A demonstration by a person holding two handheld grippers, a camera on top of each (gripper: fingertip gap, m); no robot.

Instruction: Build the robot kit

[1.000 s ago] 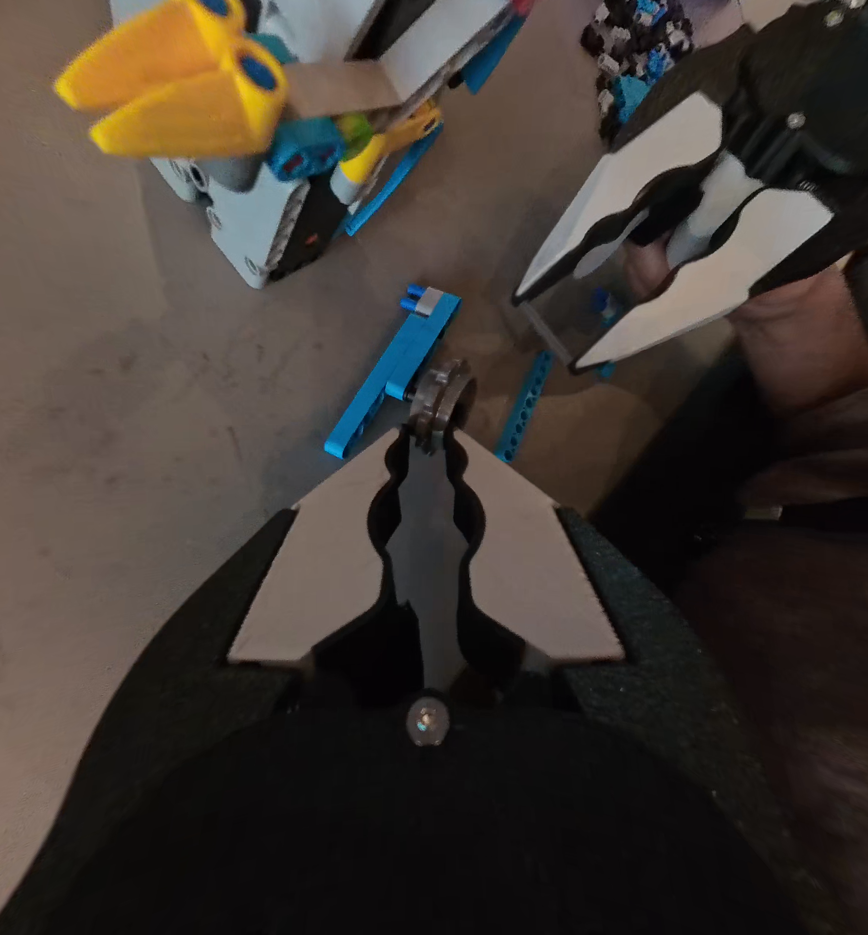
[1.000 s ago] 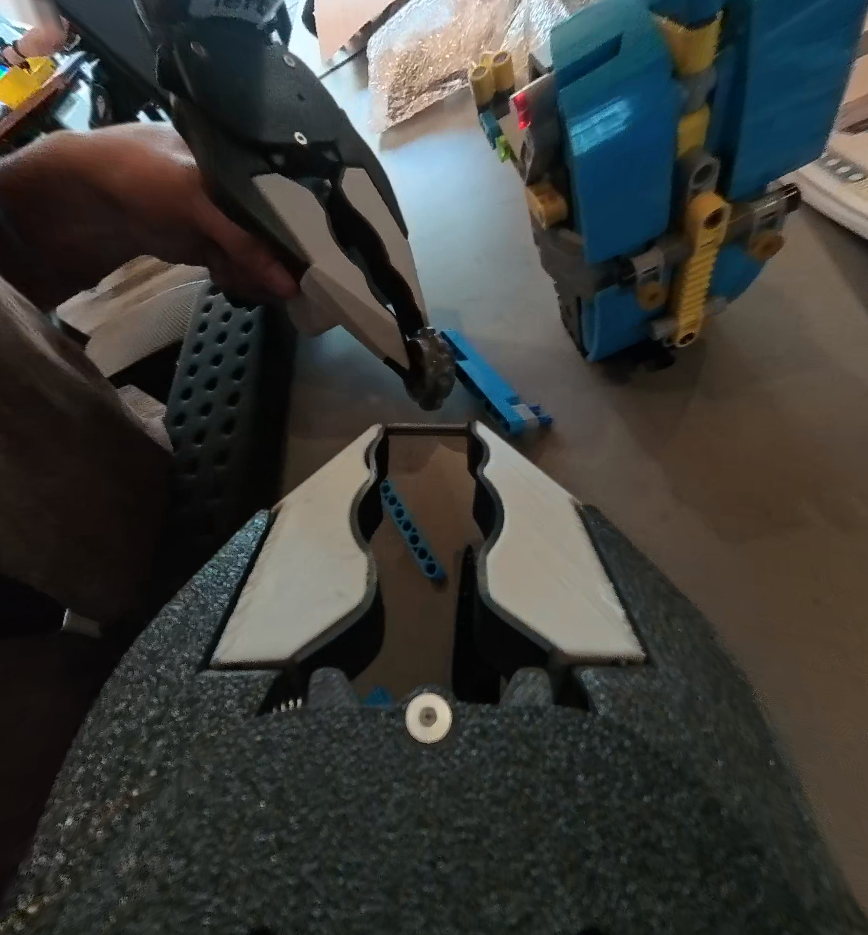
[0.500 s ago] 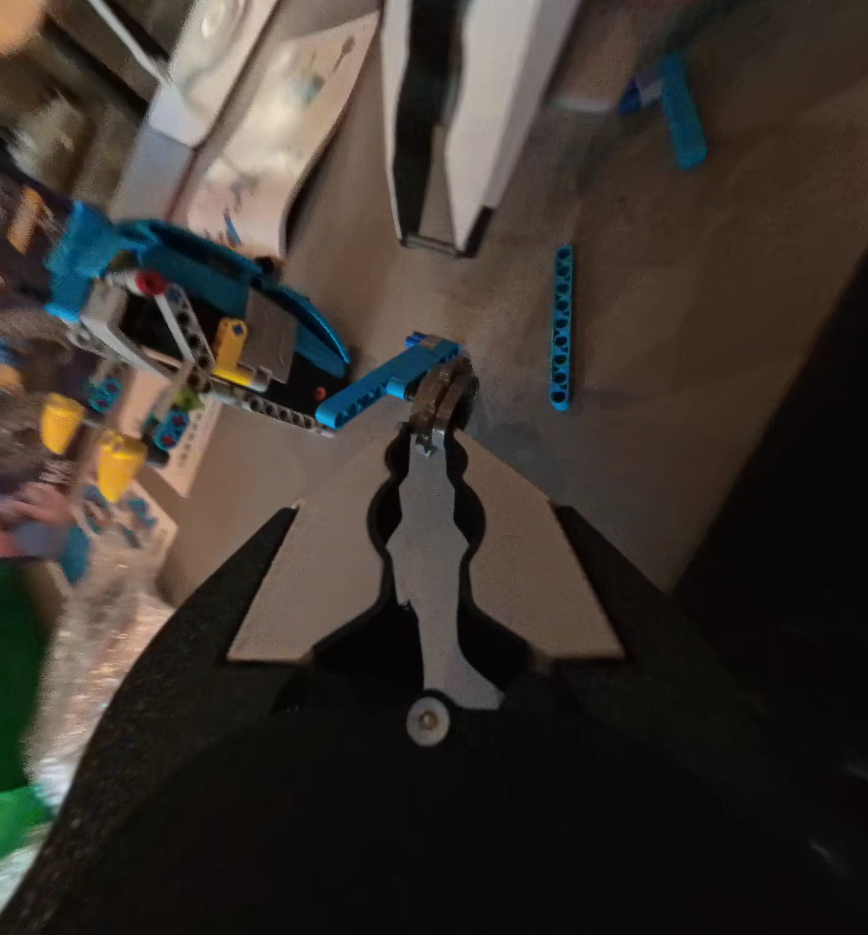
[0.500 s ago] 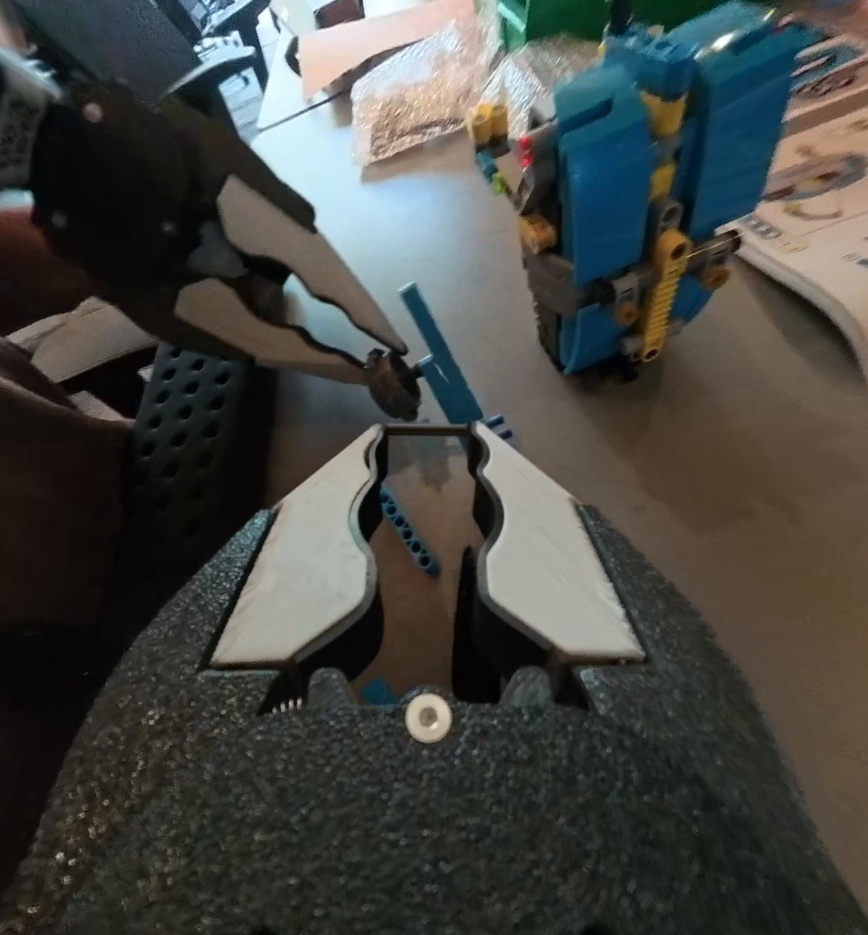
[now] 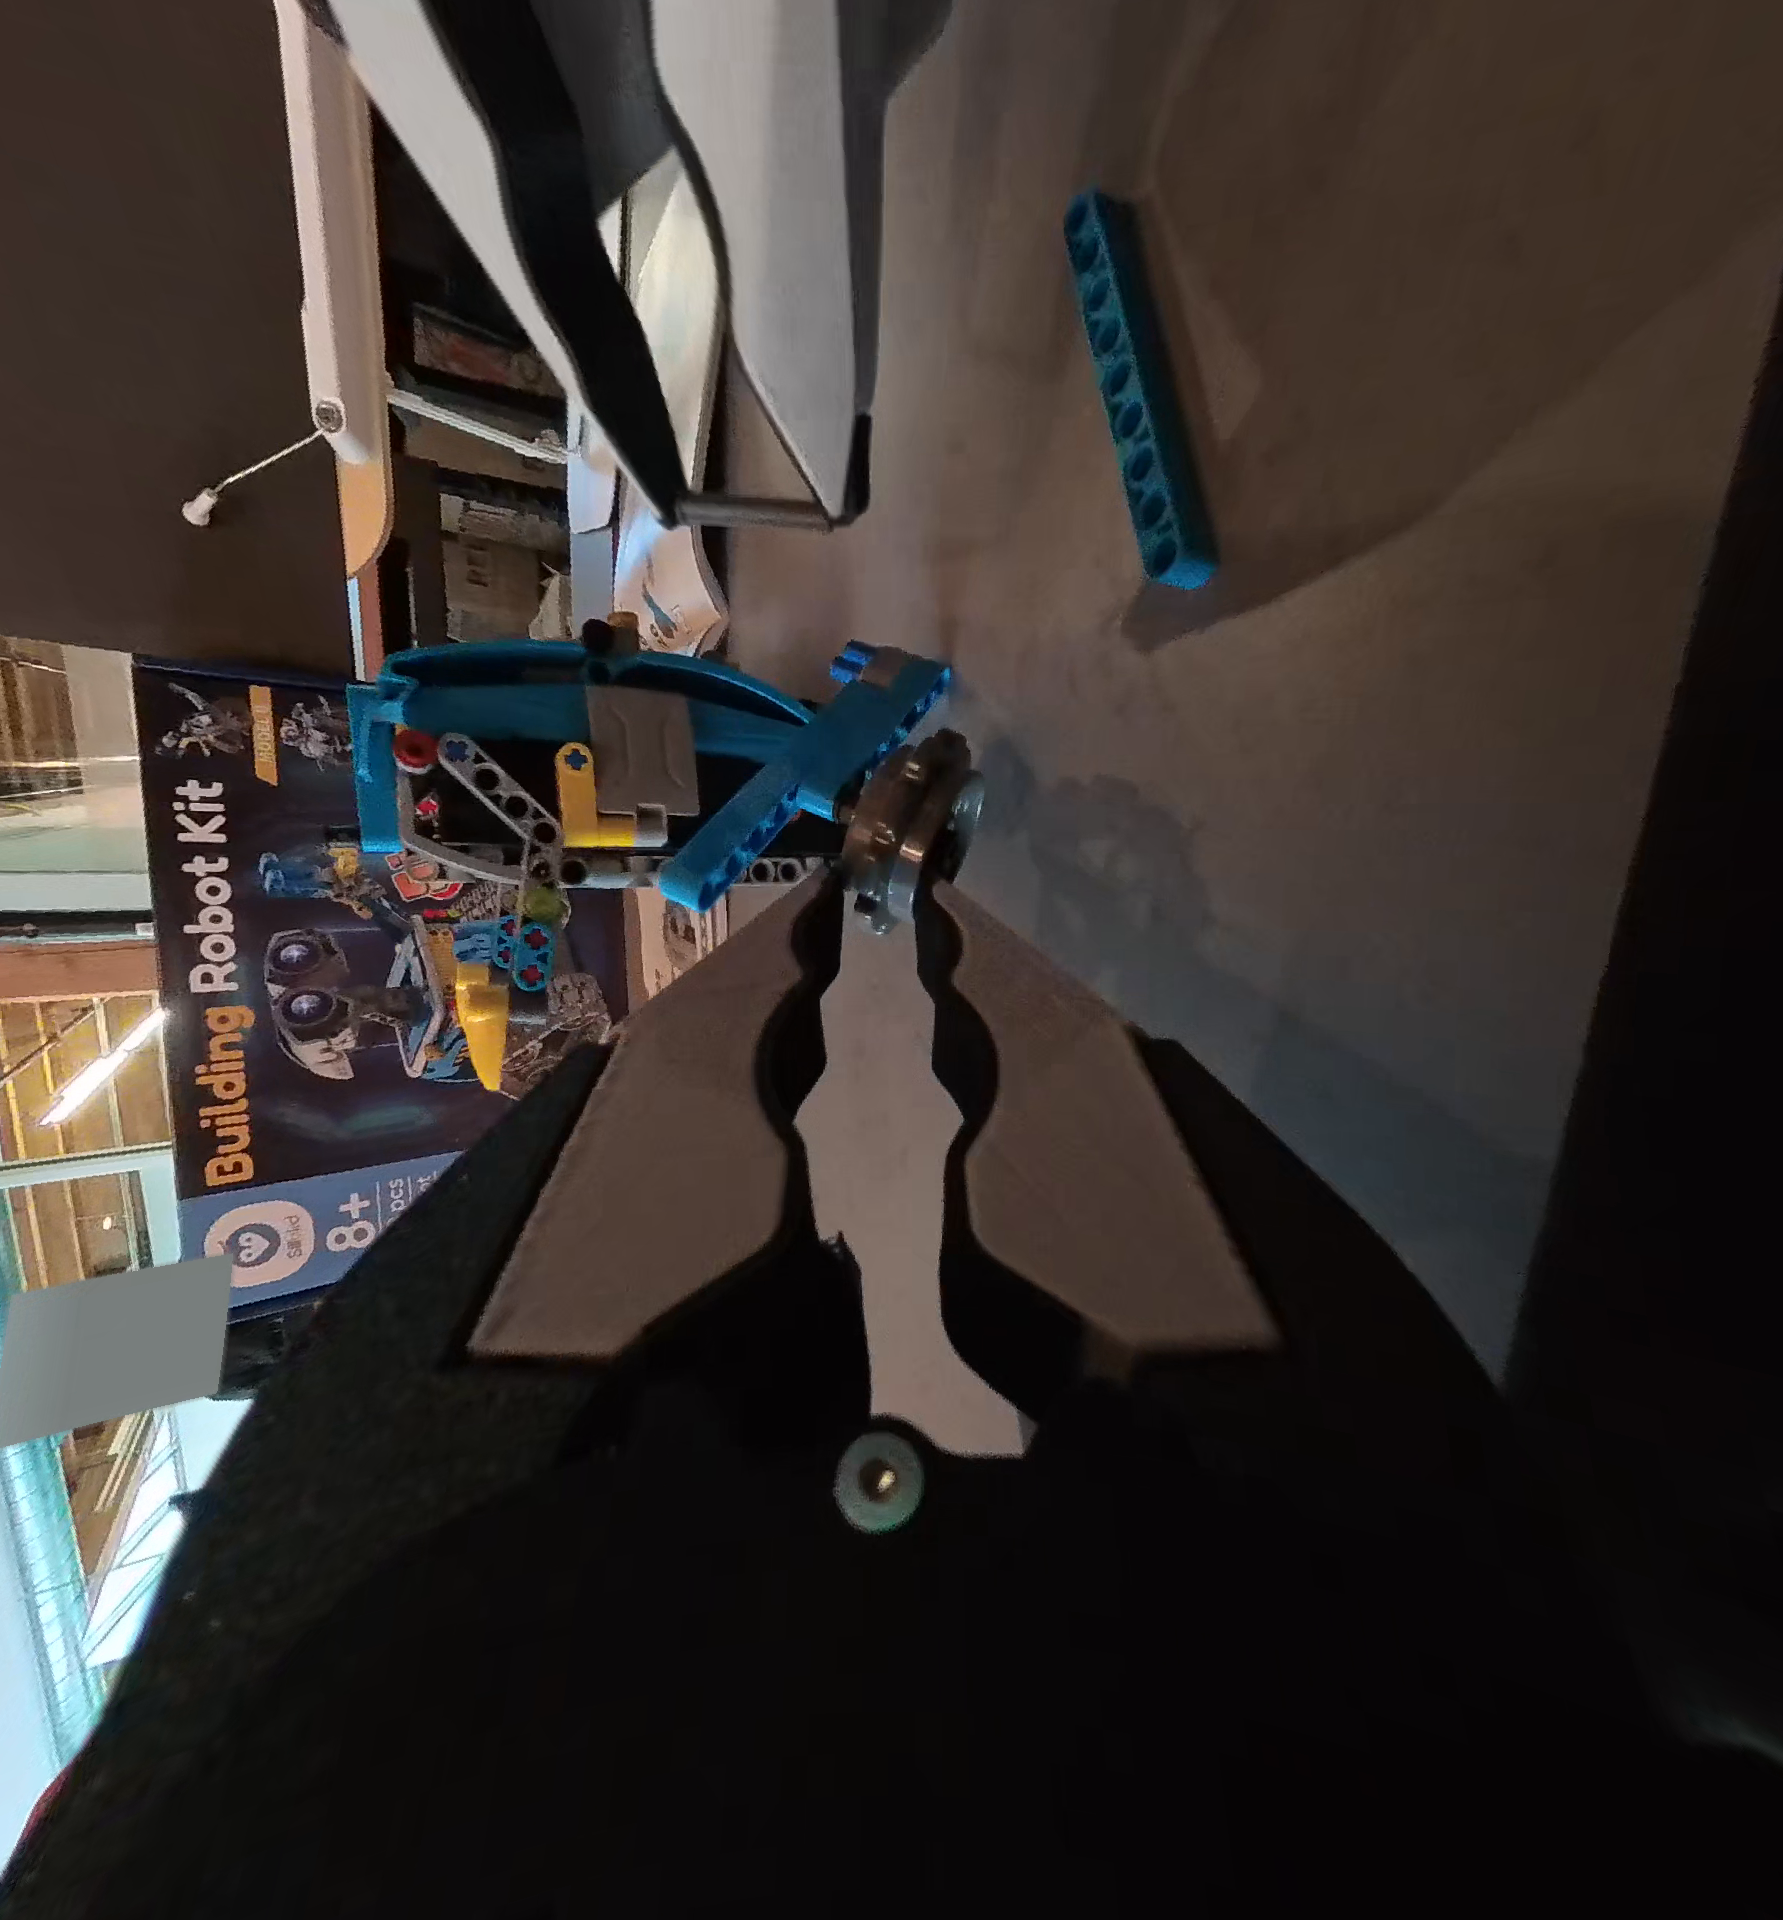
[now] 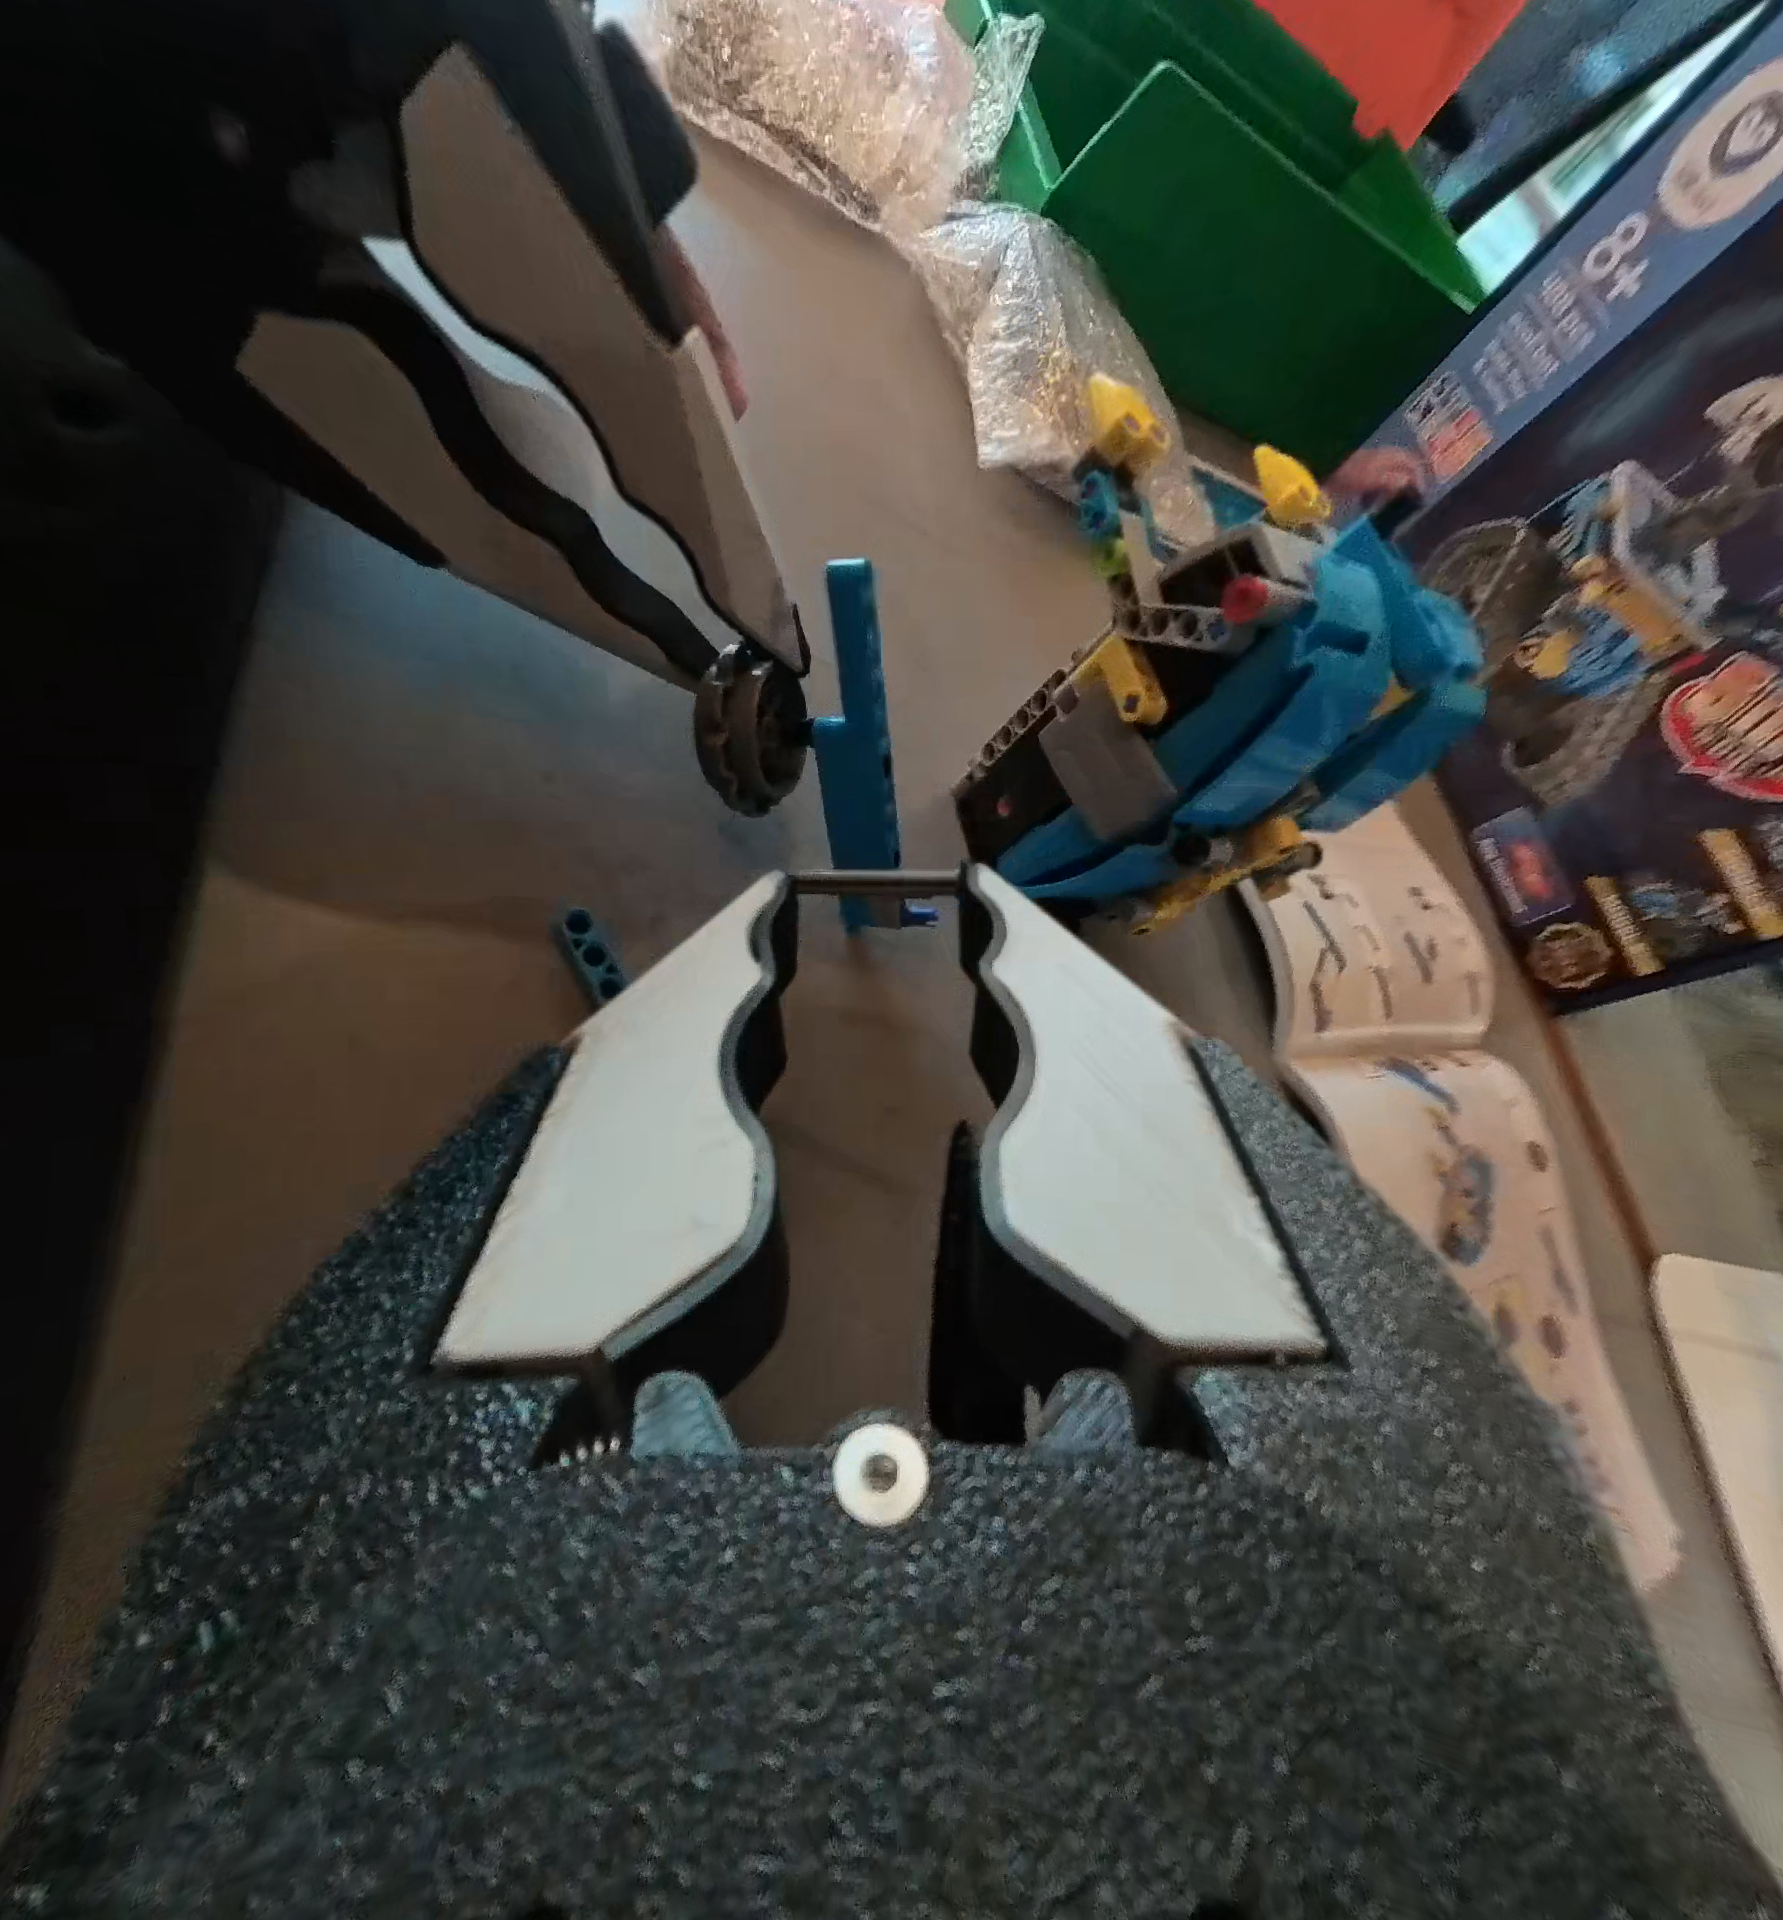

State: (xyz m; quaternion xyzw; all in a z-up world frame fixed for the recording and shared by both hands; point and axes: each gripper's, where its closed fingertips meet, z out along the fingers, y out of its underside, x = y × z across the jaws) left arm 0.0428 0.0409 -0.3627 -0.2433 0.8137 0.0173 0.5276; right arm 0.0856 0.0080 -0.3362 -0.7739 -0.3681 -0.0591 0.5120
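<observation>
Right now your left gripper (image 5: 892, 883) pinches the grey gear (image 5: 908, 821) by its edge, with the blue beam (image 5: 804, 790) hanging off it above the bench (image 5: 1386, 727). Your right gripper (image 6: 876, 883) clamps a thin axle (image 6: 876, 881) between its tips. Both holds look small; a bump could knock either loose.

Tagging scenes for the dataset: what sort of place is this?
Likely a hobby or workshop table for building-kit assembly: a half-built blue robot model, its kit box, an open instruction booklet, and loose blue beams on the table.
</observation>
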